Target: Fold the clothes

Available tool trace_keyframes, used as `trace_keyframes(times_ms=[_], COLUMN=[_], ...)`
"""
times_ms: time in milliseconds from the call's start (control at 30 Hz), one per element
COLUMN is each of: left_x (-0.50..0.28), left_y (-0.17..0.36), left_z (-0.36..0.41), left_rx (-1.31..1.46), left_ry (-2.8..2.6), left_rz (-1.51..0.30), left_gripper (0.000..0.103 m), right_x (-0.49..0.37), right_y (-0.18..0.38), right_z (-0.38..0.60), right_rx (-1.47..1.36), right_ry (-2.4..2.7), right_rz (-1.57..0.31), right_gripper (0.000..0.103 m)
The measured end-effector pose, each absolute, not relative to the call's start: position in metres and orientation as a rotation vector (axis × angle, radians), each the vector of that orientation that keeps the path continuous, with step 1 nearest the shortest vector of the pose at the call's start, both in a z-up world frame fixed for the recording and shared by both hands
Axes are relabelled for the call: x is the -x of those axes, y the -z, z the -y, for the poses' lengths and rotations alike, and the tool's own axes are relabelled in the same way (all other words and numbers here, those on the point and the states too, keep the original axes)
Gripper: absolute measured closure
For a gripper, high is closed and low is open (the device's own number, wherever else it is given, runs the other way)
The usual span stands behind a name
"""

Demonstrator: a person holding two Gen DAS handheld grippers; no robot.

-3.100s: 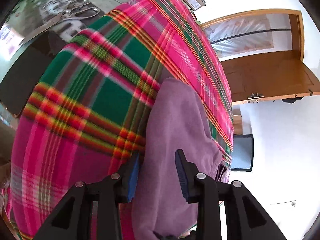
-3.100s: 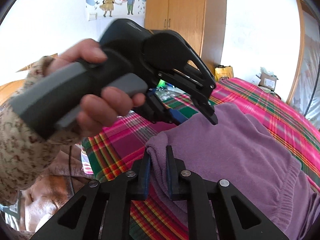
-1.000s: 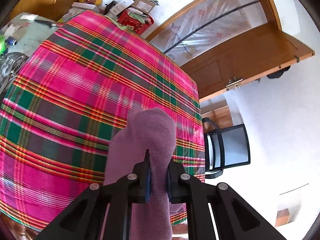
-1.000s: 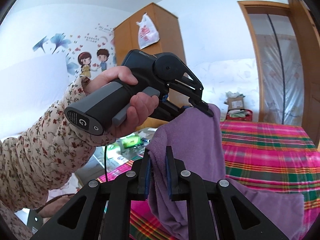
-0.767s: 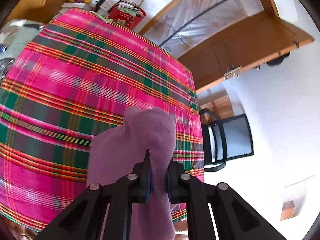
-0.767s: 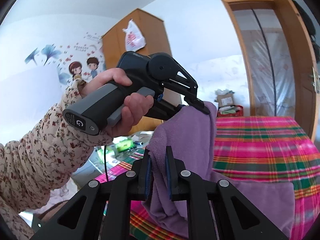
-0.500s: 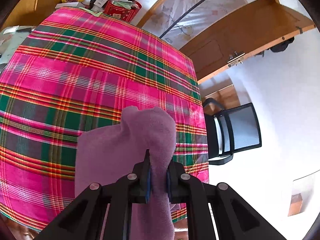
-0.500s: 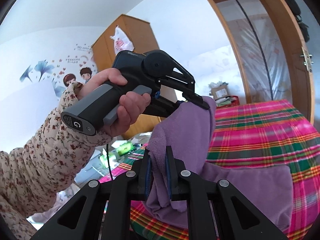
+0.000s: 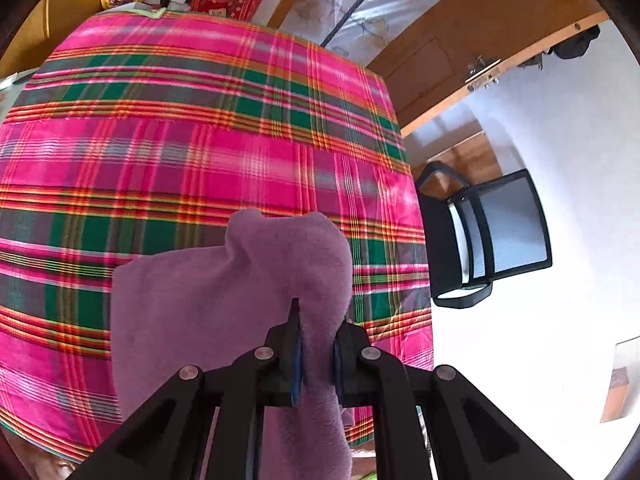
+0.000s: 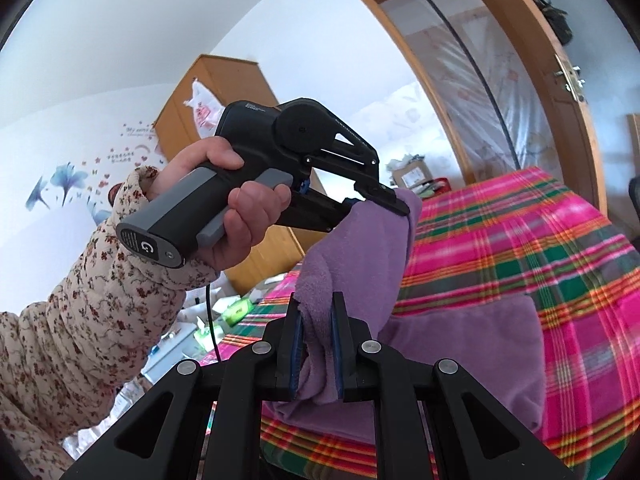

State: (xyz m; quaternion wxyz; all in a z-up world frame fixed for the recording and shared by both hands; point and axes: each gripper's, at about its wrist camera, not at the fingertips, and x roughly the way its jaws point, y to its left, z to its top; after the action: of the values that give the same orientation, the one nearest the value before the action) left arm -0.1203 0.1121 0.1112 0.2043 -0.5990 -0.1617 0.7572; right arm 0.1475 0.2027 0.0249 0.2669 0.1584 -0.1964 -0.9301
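Both tools pinch the purple garment (image 10: 360,264) by one edge, the left gripper (image 9: 316,336) and the right gripper (image 10: 316,328) lifting it (its far end draped on the plaid bedspread (image 9: 180,140)) above the bed.

Black tool (image 10: 376,204) with grey grip and silver screws; cream floral quilted sleeve (image 10: 80,320)

one purple garment (image 9: 224,304), two claws (image 9: 316,344) (image 10: 316,344), one plaid cloth (image 9: 160,140), one chair (image 9: 492,236)
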Motion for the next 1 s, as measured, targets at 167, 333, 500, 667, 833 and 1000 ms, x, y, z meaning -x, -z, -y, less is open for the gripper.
trace_keyframes(times_ms=[167, 333, 500, 667, 833, 1000], left_x=[0.118, 0.118, 0.12, 0.125, 0.129, 0.128], left_y=[-0.101, -0.084, -0.062, -0.044, -0.032, -0.03], left_z=[-0.14, -0.167, -0.189, -0.202, -0.209, -0.212], left_rx=[1.702, 1.744, 1.802, 1.861, 1.892, 1.837], left_ry=[-2.095, -2.057, -2.026, -1.998, -1.972, -1.936], left_rz=[0.371, 0.317, 0.268, 0.231, 0.237, 0.222], left_gripper=[0.091, 0.091, 0.091, 0.09, 0.085, 0.081], right_x=[-0.153, -0.16, -0.161, -0.162, -0.165, -0.169], right_y=[-0.011, 0.005, 0.023, 0.04, 0.055, 0.067], right_z=[-0.228, -0.252, -0.27, -0.278, -0.287, -0.291], right_rx=[-0.446, -0.478, -0.521, -0.577, -0.619, -0.685], right_ry=[2.516, 2.545, 2.565, 2.585, 2.608, 2.638], right_rz=[0.607, 0.684, 0.751, 0.788, 0.832, 0.842], right_gripper=[0.09, 0.09, 0.09, 0.09, 0.09, 0.09])
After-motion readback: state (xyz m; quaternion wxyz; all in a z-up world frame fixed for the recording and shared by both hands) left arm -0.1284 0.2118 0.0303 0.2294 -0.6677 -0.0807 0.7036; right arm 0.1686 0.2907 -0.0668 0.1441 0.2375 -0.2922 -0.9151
